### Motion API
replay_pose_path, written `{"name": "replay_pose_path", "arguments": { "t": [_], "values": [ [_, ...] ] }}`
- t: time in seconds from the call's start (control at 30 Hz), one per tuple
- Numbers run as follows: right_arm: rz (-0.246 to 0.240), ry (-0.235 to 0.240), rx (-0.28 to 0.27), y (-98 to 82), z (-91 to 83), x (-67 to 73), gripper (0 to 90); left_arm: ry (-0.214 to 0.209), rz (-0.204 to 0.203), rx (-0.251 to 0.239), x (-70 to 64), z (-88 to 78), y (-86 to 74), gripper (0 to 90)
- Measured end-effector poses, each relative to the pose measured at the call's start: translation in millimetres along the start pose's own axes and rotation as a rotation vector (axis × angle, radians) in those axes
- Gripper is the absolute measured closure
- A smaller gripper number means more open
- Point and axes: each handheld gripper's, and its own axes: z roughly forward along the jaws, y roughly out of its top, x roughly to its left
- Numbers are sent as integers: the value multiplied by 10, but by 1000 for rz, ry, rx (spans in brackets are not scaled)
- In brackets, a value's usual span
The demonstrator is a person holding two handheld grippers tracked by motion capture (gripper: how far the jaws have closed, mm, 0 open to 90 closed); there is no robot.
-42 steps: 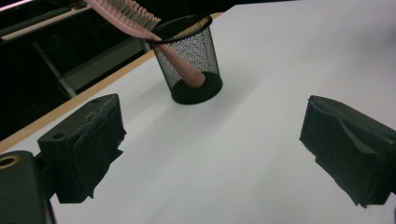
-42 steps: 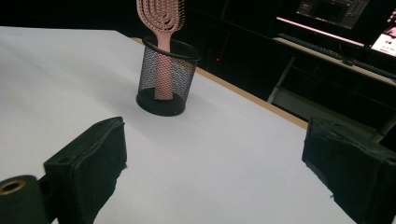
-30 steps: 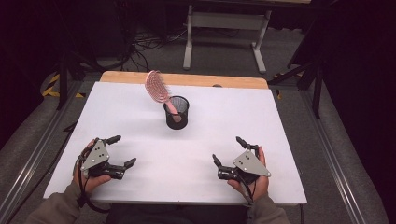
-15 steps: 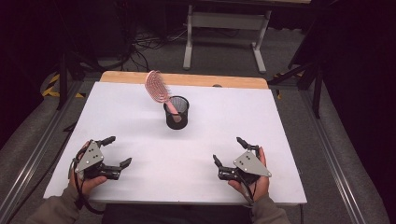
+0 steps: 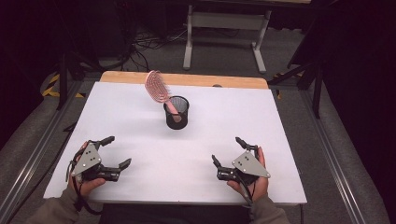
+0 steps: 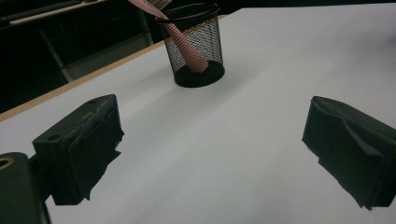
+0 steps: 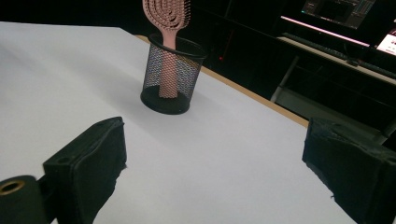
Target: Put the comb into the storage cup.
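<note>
A pink hairbrush [image 5: 157, 88] stands handle-down in a black mesh cup [image 5: 176, 113] at the middle of the white table [image 5: 233, 116], leaning to the left over the rim. My left gripper [image 5: 116, 151] rests open near the front left of the table, with nothing between its jaws. At the front right my right gripper [image 5: 228, 152] is open too, also holding nothing. The left gripper view has the cup [image 6: 196, 46] ahead with the brush handle [image 6: 187, 46] inside. In the right gripper view the cup [image 7: 171, 77] and the brush [image 7: 166, 18] stand ahead, left of centre.
A wooden strip [image 5: 187, 79] runs along the table's far edge. Beyond it stand a grey metal frame [image 5: 224, 28] and cables on the floor. Rails run along both sides of the table. Monitors [image 7: 345, 18] glow in the dark at the right gripper view's top right.
My left gripper has drawn back toward the front left corner of the table. The right gripper, the cup and the brush have stayed put.
</note>
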Motion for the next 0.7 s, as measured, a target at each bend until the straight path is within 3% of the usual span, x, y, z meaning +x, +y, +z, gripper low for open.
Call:
{"name": "replay_pose_path", "arguments": {
  "t": [0.7],
  "values": [
    [-9,0,0,-4,-4,6,65,2,7,13,-10,16,-7,59]
  ]
}}
